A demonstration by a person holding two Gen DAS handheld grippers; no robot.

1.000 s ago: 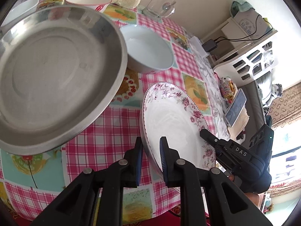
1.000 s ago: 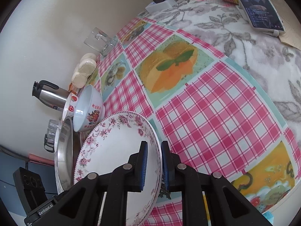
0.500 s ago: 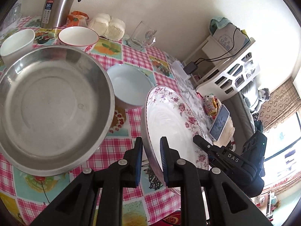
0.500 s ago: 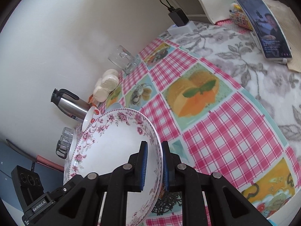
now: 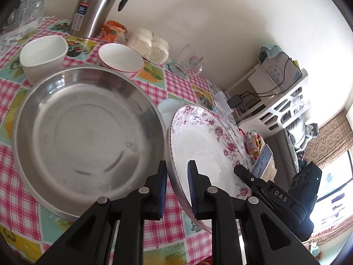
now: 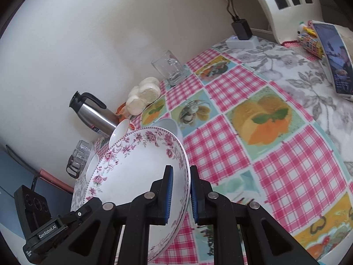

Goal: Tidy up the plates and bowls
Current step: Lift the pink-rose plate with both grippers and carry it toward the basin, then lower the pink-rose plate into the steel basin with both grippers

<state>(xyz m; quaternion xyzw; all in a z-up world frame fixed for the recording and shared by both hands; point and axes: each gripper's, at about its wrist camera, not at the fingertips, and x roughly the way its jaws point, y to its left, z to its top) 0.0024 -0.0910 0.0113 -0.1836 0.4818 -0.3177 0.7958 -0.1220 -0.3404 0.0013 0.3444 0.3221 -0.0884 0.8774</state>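
I hold a white plate with a pink floral rim [image 5: 203, 145] between both tools, lifted off the checked tablecloth. My left gripper [image 5: 177, 172] is shut on the plate's near rim. My right gripper [image 6: 181, 190] is shut on the opposite rim of the same plate [image 6: 136, 176]. A large steel plate [image 5: 83, 137] lies on the table just left of the floral one. Behind it stand a white square bowl [image 5: 42, 55] and a red-rimmed bowl [image 5: 120, 57]. A pale bowl [image 5: 165, 109] peeks out behind the floral plate, mostly hidden.
A steel kettle [image 5: 97, 6], a bag of white buns [image 5: 150, 44] and a glass mug [image 5: 189, 61] line the wall. Glass cups [image 6: 79, 156] sit in the far corner. A phone [image 6: 335, 57] leans at the table's right end, near a white shelf [image 5: 282, 101].
Both grippers have risen with the floral plate still pinched between them. The table has dropped away in both views, and the kettle and wall have come into the left view.
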